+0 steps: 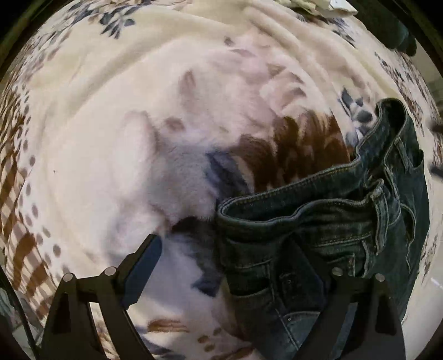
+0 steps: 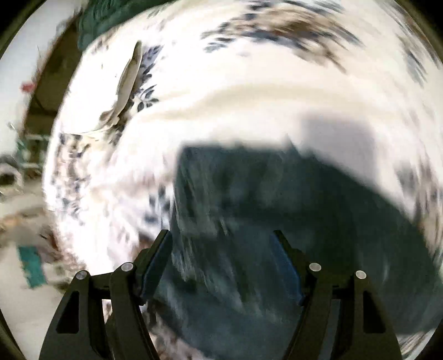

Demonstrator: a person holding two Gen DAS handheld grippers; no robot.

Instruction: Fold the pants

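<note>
Dark blue jeans [image 1: 318, 221] lie on a flowered fleece blanket [image 1: 110, 138], their stitched waistband and belt loops facing up at the lower right of the left wrist view. My left gripper [image 1: 224, 241] points down over the waistband's corner, open wide. One finger is over the blanket and the other over the denim, and the pads press on nothing. In the blurred right wrist view the jeans [image 2: 249, 193] spread dark beneath my right gripper [image 2: 223, 243]. It is open, with denim below the gap and nothing pinched.
A cream cloth [image 1: 318, 7] and a dark green item [image 1: 398, 33] lie at the blanket's far edge. The right wrist view shows a beige cloth [image 2: 130, 80], green fabric [image 2: 110, 13], and the bed's edge with floor clutter [image 2: 30, 265] at left.
</note>
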